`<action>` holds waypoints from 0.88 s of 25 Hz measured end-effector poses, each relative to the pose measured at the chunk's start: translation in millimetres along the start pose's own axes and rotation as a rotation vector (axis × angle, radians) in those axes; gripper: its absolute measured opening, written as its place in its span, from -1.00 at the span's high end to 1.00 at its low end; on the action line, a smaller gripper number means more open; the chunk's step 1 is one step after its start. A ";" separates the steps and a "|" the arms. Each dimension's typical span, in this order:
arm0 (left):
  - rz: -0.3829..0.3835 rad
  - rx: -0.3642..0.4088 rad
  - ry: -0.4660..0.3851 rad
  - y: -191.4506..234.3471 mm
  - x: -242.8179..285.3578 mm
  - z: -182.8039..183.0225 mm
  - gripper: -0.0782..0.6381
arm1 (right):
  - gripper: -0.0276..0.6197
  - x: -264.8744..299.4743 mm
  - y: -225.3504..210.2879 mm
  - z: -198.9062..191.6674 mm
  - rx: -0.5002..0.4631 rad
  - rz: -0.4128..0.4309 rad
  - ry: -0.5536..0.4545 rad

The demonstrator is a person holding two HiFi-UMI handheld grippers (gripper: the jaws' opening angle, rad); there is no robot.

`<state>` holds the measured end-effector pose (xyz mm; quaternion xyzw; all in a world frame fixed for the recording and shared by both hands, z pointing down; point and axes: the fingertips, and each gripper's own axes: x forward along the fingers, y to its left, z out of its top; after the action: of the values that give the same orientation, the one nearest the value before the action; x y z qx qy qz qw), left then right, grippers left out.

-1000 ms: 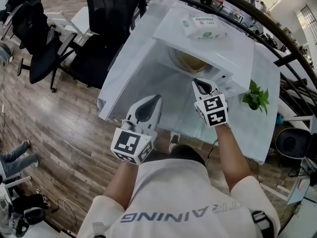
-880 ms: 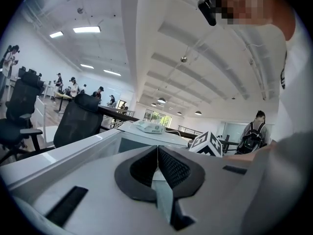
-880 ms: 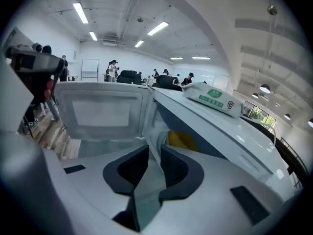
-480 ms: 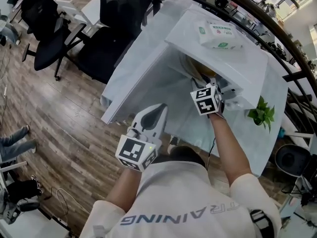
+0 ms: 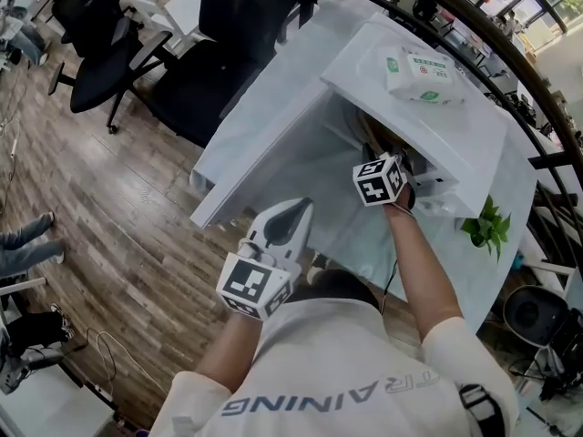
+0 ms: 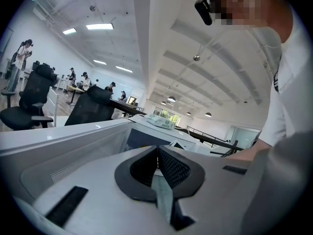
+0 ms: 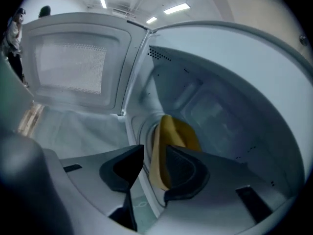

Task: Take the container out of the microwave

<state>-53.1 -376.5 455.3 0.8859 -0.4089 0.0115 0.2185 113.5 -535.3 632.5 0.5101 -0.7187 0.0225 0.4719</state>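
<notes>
The white microwave [image 5: 428, 116] stands on the table with its door [image 5: 264, 148] swung open to the left. Inside lies the yellow container [image 7: 180, 131], a bowl, glimpsed in the head view [image 5: 375, 132]. My right gripper [image 7: 154, 153] reaches into the cavity [image 5: 373, 153]. Its jaws opened wide, then closed a little. The bowl's rim stands between them, close against the right pad [image 7: 182, 168], with a gap at the left one. My left gripper [image 5: 303, 206] hangs back in front of the door, shut and empty [image 6: 157, 149].
A pack of wipes [image 5: 419, 74] lies on the microwave's top. A small green plant [image 5: 487, 228] stands at the table's right. Black office chairs [image 5: 232, 35] crowd the far left side. The open door [image 7: 73, 62] bounds the space left of my right gripper.
My right gripper has gone forward and down from in front of the microwave into its cavity. My left gripper has sunk a little and stays shut.
</notes>
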 end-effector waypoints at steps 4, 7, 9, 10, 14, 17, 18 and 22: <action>0.018 -0.012 0.012 4.5 -5.7 -5.5 0.69 | 0.49 7.5 -3.7 -6.7 -0.020 -0.032 0.036; 0.025 -0.012 0.005 7.6 -9.2 -1.0 0.69 | 0.58 12.0 -3.7 -9.6 -0.007 -0.016 0.053; 0.023 -0.008 -0.004 8.3 -11.1 4.0 0.69 | 0.65 12.6 -3.4 -11.2 -0.007 -0.010 0.060; 0.023 -0.008 -0.008 8.3 -11.8 5.9 0.69 | 0.73 12.1 -3.6 -11.7 -0.008 -0.011 0.060; 0.020 -0.009 -0.015 7.1 -14.3 8.7 0.69 | 0.79 7.8 -2.4 -10.4 -0.004 -0.002 0.049; 0.016 -0.004 -0.015 6.0 -15.1 9.0 0.69 | 0.79 1.6 -0.7 -6.1 0.005 0.006 0.028; 0.014 -0.003 -0.016 5.3 -15.6 9.4 0.69 | 0.79 -1.6 0.3 -4.9 0.004 0.008 0.022; -0.003 0.011 -0.021 0.3 -16.6 13.5 0.69 | 0.80 -16.0 1.5 -1.6 0.001 0.013 0.003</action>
<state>-66.5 -370.1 439.8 0.8878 -0.4099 0.0041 0.2092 114.0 -522.4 622.8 0.5059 -0.7211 0.0267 0.4727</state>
